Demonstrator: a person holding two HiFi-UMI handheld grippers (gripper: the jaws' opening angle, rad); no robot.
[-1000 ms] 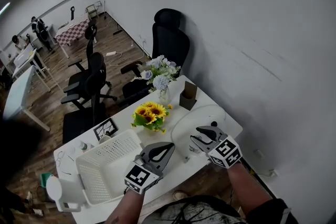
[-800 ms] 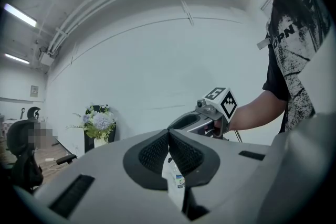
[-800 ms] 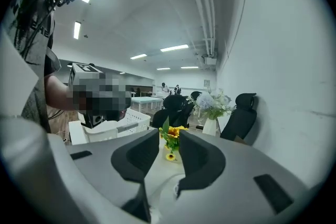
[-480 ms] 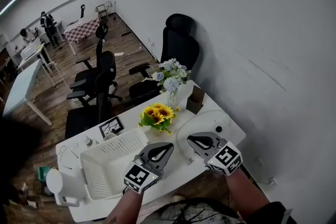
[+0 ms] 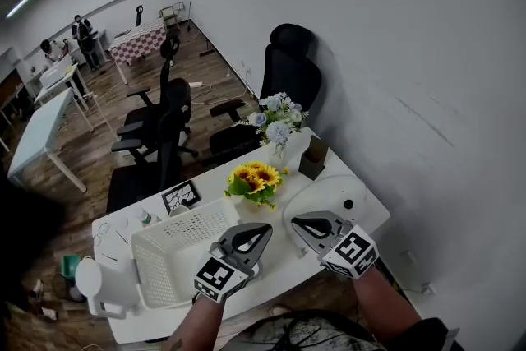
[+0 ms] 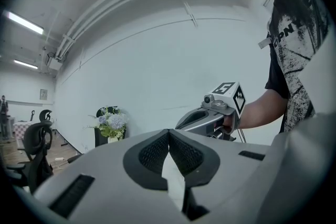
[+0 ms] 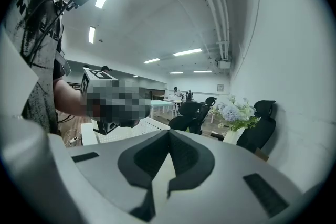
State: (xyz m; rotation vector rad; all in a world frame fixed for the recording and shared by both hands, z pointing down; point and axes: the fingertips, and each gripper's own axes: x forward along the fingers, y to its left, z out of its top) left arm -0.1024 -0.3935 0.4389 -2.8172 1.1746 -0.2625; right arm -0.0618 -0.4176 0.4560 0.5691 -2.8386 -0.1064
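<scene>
Head view looks down; both gripper views, seemingly level, share flowers [image 6: 109, 120].

White walls [image 5: 394, 20]; wooden floor [image 5: 107, 115]; black office chairs [image 5: 160, 136].

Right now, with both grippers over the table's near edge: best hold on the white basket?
Probably its rim, from above. The white basket sits upright and open-topped with thin perforated walls, so one jaw can go inside and one outside. The side by the left gripper looks closest; its jaws are together and must open first.
</scene>
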